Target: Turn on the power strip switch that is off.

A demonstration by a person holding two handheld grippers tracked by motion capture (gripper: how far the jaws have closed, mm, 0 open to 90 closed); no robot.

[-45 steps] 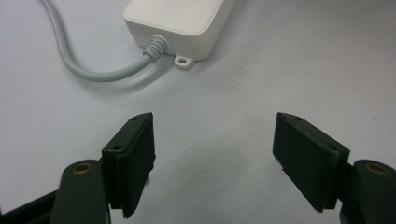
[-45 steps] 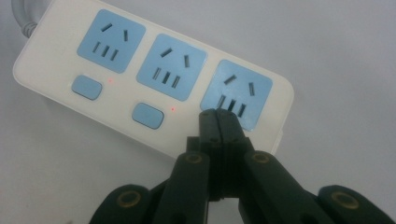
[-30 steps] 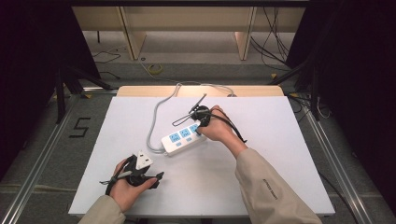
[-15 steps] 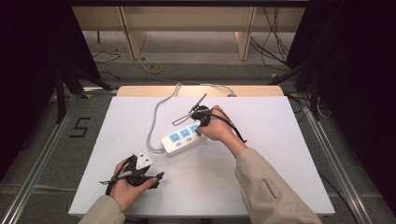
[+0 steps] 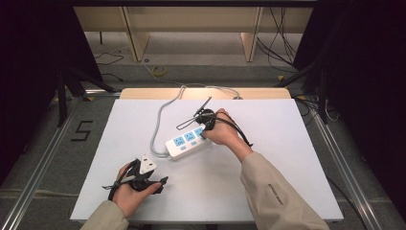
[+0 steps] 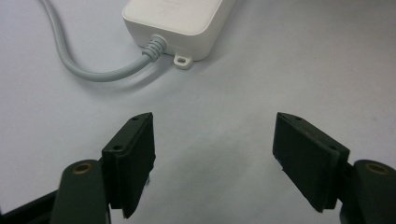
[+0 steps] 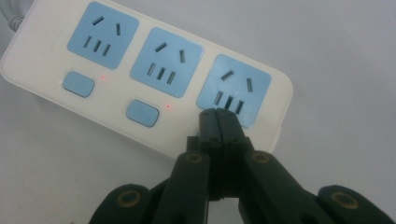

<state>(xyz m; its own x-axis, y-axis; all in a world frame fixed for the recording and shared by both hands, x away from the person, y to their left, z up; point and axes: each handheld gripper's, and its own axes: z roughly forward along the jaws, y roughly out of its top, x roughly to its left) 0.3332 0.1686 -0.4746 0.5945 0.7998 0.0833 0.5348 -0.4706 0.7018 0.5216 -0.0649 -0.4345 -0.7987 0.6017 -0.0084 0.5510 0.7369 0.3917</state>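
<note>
A white power strip (image 5: 186, 142) with three blue sockets lies slanted in the middle of the white table; its grey cable (image 5: 160, 120) loops off to the back. My right gripper (image 5: 204, 130) is shut, with its tips (image 7: 217, 115) down on the strip (image 7: 140, 79) just below the third socket. Two blue switches (image 7: 142, 112) with small red lights show beside the tips. My left gripper (image 5: 154, 173) is open and holds nothing. It hovers near the front left of the table, facing the strip's cable end (image 6: 159, 44) across bare table between its jaws (image 6: 215, 144).
The white tabletop (image 5: 287, 167) has a wooden strip along its back edge. Loose cables lie on the floor behind it. A number 5 (image 5: 82, 130) is marked on the floor at the left. Metal rails run along both sides of the table.
</note>
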